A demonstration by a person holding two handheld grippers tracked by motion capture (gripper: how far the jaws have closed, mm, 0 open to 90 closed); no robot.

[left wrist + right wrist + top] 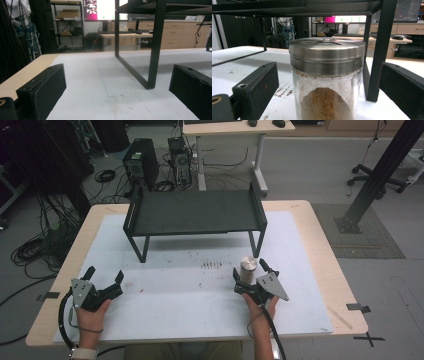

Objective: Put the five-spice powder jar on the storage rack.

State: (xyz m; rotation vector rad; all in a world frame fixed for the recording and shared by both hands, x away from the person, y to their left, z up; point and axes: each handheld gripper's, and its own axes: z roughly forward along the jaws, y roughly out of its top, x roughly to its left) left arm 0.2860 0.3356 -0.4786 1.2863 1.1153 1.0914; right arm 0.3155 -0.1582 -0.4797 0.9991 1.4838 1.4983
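Glass spice jar (327,80) w/ steel lid, brown powder inside, sits between right gripper's (250,270) spread jaws, not touching. Left gripper (104,276) also spread, empty, on white scuffed bench (190,300). Black metal shelf (195,212) behind; cables, PC towers on grey floor.

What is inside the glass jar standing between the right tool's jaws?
The glass jar holds a mound of brown powder, with dusty residue clinging to the wall above it. Its steel lid hides the top of the inside. The right tool stands open around it.

No text, label or number can be read; the distant monitor (103,10) seems too blurred.
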